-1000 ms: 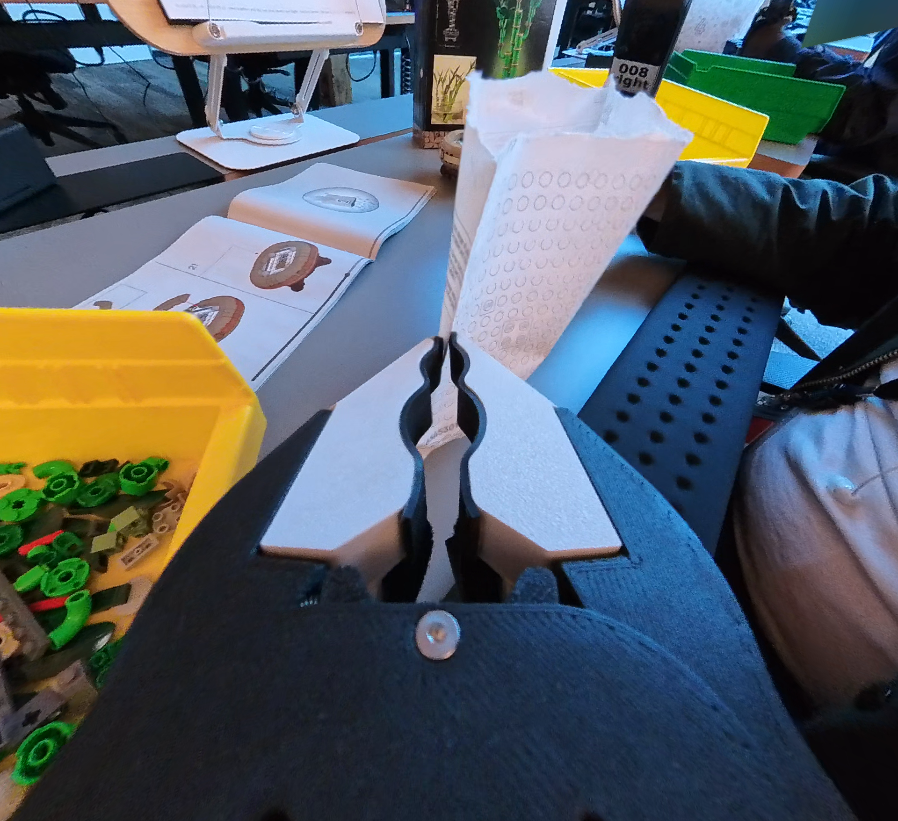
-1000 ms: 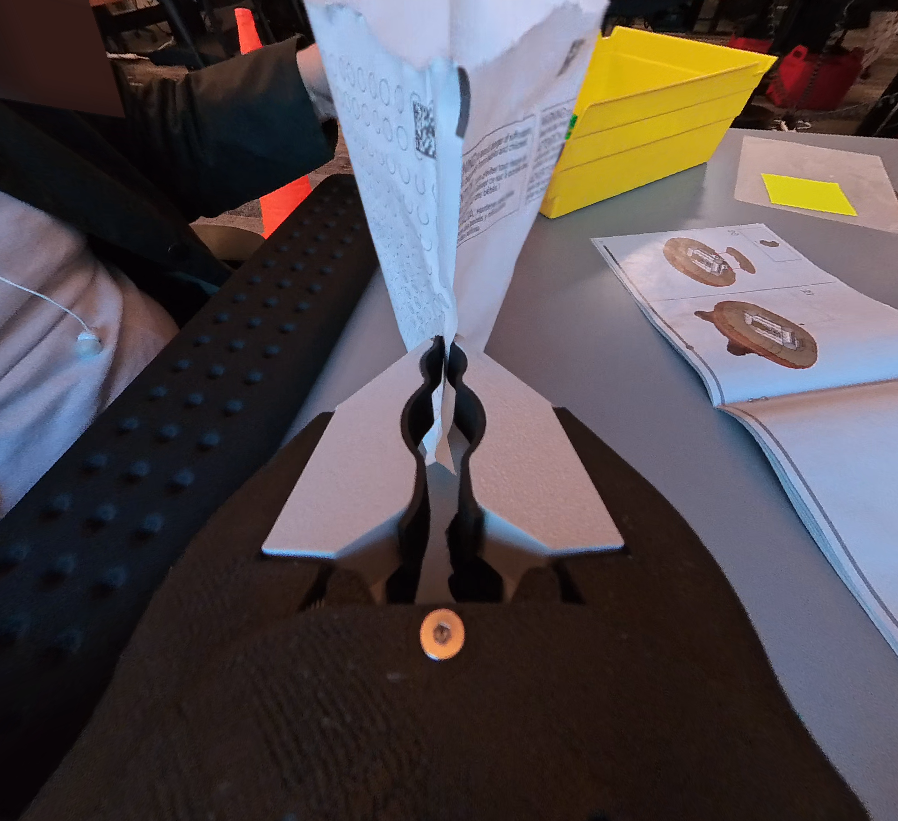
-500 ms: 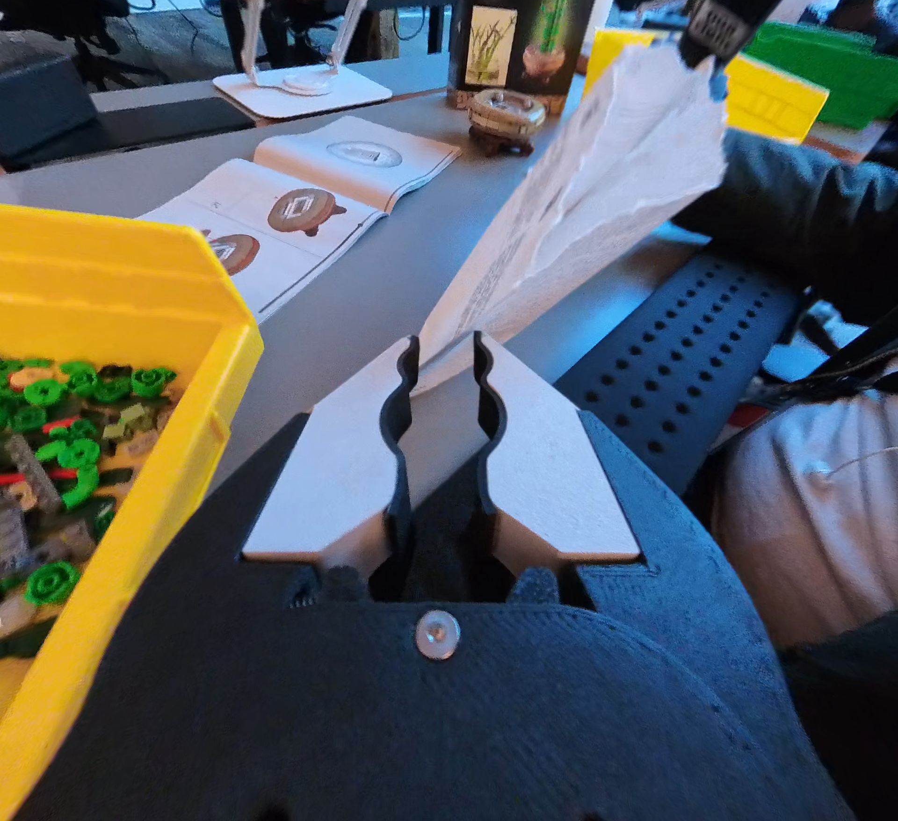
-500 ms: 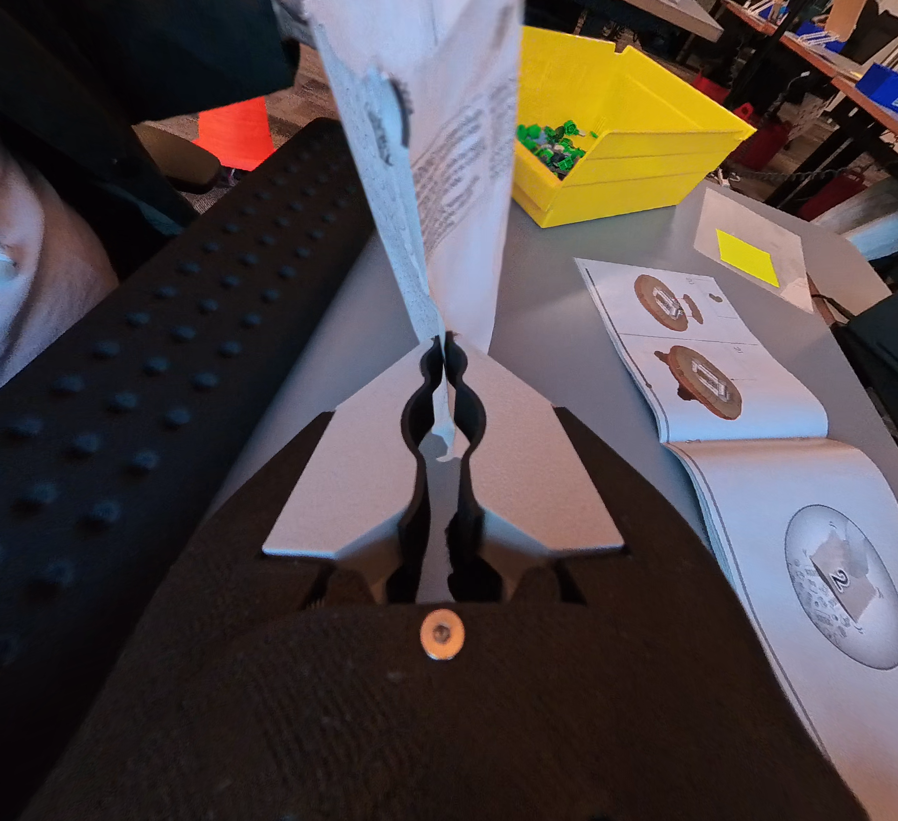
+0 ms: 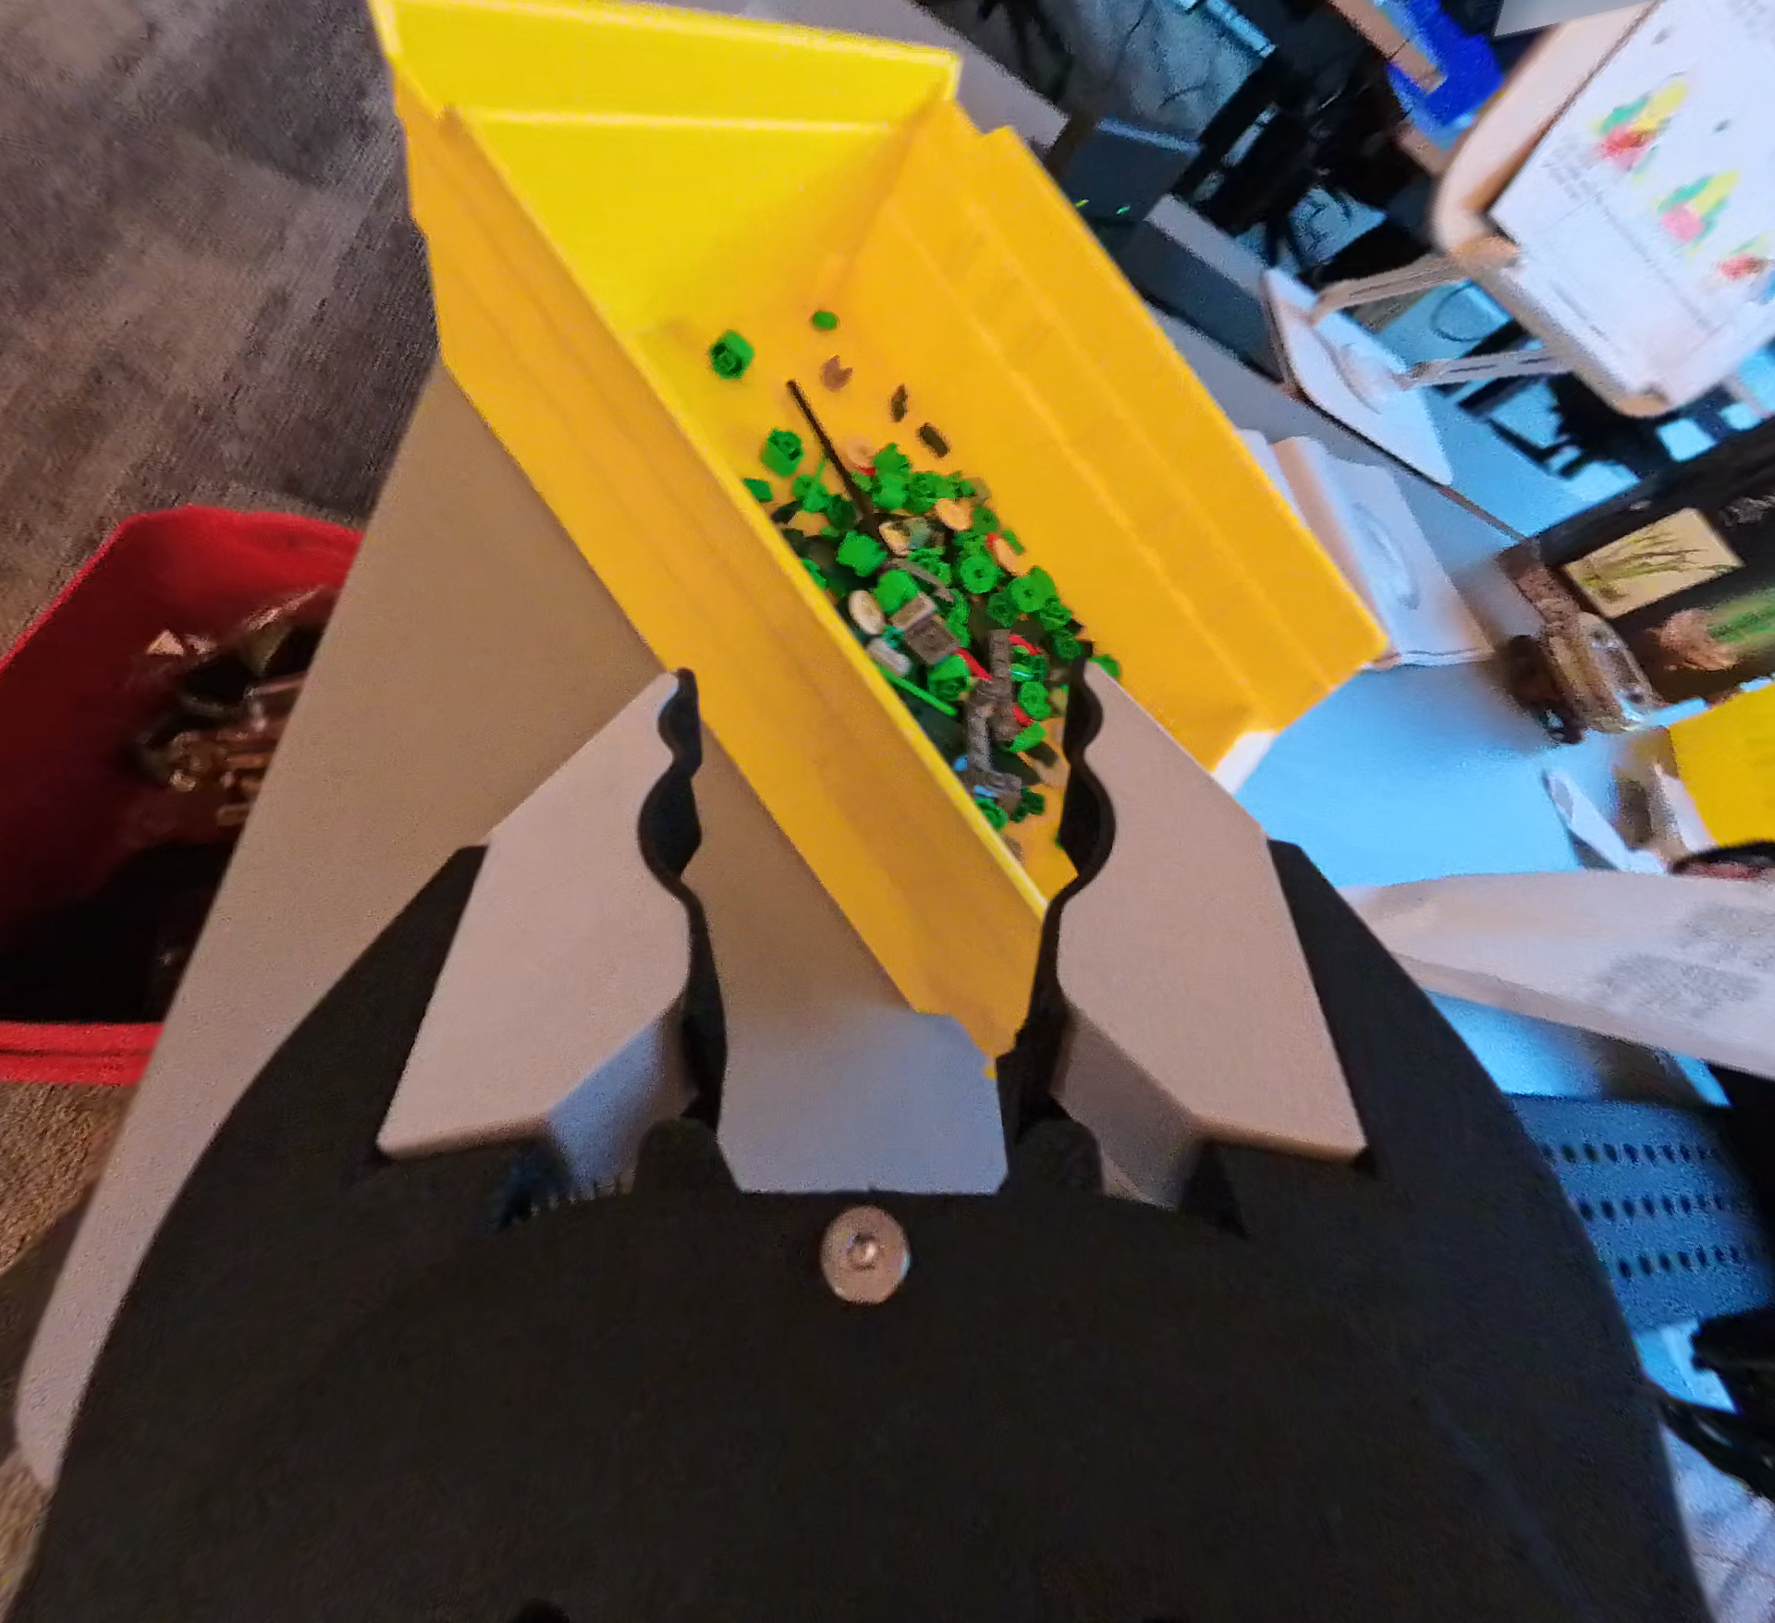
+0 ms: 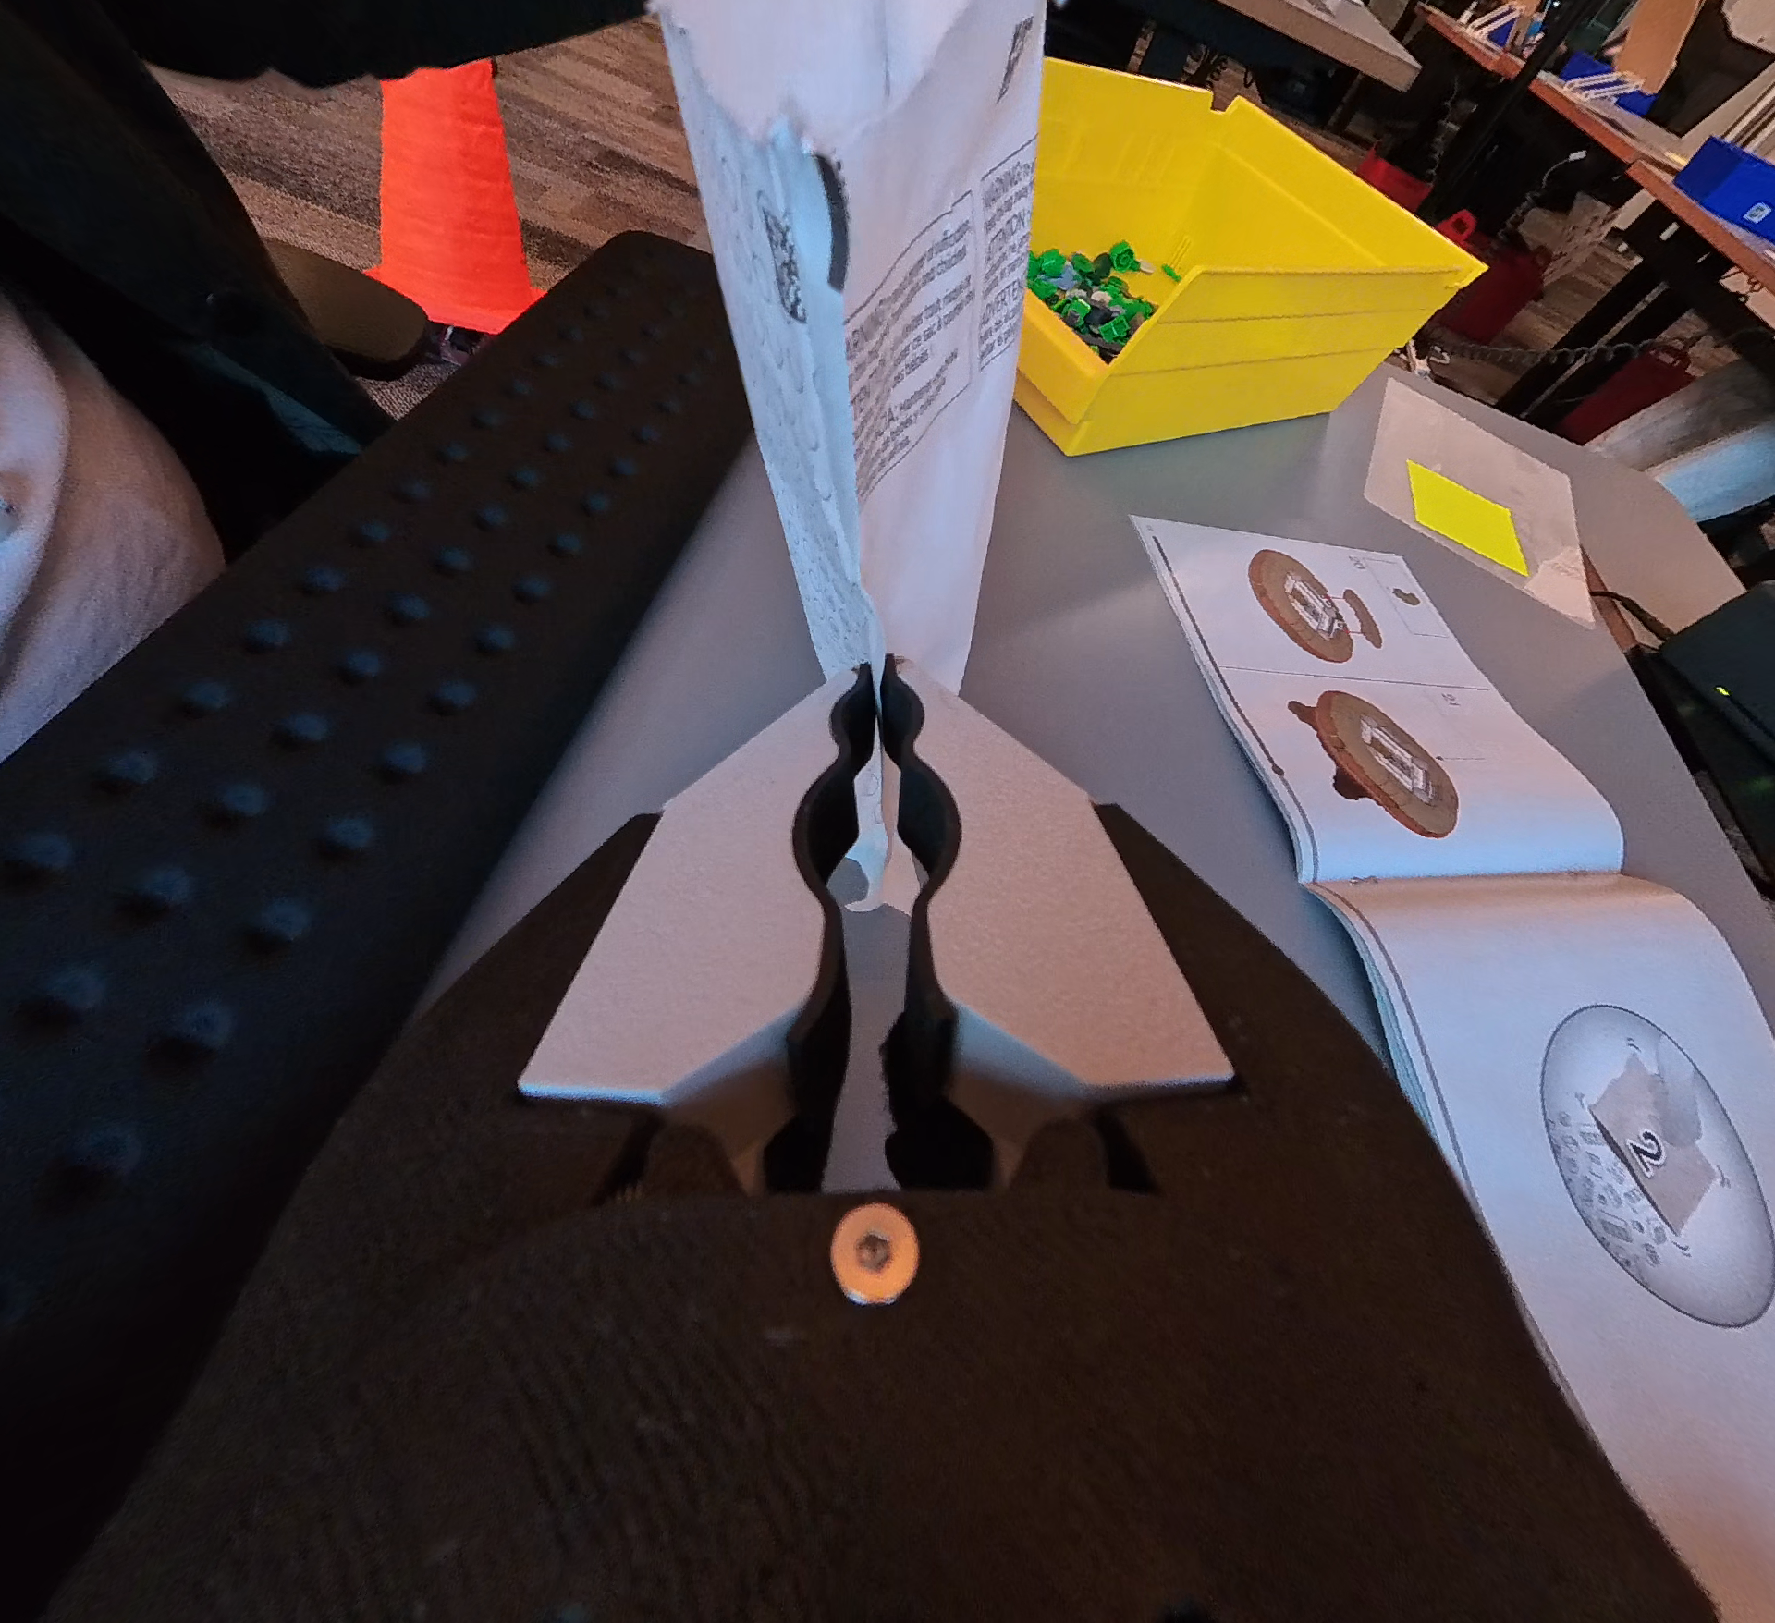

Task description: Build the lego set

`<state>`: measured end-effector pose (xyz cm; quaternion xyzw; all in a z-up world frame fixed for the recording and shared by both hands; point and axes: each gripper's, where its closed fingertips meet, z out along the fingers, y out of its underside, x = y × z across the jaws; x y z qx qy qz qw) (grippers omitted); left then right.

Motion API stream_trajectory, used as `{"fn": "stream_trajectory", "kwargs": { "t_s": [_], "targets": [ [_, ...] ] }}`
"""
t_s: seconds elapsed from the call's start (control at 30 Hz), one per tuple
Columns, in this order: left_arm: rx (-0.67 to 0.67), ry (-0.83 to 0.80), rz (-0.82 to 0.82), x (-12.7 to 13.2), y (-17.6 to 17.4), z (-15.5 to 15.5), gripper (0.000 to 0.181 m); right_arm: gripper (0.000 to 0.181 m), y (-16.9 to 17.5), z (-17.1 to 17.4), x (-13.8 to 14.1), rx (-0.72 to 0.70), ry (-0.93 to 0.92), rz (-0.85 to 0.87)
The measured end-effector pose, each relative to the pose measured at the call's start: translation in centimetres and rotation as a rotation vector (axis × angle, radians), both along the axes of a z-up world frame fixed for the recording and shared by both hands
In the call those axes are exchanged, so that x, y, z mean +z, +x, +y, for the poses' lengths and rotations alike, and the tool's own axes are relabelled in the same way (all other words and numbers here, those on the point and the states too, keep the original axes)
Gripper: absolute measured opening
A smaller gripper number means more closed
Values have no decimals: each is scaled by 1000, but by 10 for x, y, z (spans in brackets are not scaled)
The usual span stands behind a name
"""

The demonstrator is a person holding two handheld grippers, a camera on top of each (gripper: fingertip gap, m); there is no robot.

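Right gripper (image 6: 879, 684) clamped on bottom corner of torn-open white paper bag (image 6: 893, 348), bag upright over tabletop's near edge; left gripper (image 5: 879, 693) jaws wide apart, empty, above yellow bin (image 5: 672, 233) of green lego pieces (image 5: 922, 578) at tabletop corner; instruction booklet (image 6: 1422, 809) open alongside.

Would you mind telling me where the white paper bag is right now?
In the right wrist view the white paper bag stands upright at centre, its bottom corner pinched in the right tool, in front of the yellow bin.

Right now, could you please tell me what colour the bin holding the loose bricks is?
Bright yellow. The bin shows best in the left wrist view, with mostly green bricks inside.
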<state>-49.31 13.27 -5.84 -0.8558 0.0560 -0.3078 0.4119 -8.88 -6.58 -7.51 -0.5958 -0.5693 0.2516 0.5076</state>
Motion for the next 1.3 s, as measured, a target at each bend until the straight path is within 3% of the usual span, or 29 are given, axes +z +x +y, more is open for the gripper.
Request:
{"fn": "stream_trajectory", "kwargs": {
  "t_s": [0.23,0.5,0.53,0.7,0.8,0.87,0.93,1.03,1.1,1.17,1.3],
  "targets": [
    [-30,-275,127,-34,2,36,71,0,0,0,-4,1,-9,-14],
    [-90,-549,185,-44,2,48,25,0,0,1,-5,-9,-2,-34],
    [-95,-541,217,-43,-3,49,15,0,0,0,-4,-8,-4,-32],
    [-129,-550,426,-44,-16,52,8,0,0,0,-4,-5,-10,-26],
    [-114,-577,403,-45,-22,61,8,0,0,0,-4,-5,-11,-27],
    [-109,-624,354,-47,-21,63,11,0,0,0,-4,-5,-12,-28],
    [-123,-678,355,-56,-19,60,34,0,0,0,-5,-7,-13,-31],
    [-119,-714,390,-67,-15,60,20,0,1,0,-5,-9,-12,-35],
    [-63,-681,514,-70,-27,67,5,0,2,0,-5,-10,-13,-35],
    [-86,-648,610,-68,-32,69,4,0,3,1,-5,-13,-20,-32],
    [-59,-620,518,-48,-19,74,5,0,4,4,-7,-18,-48,-14]
  ]
}}
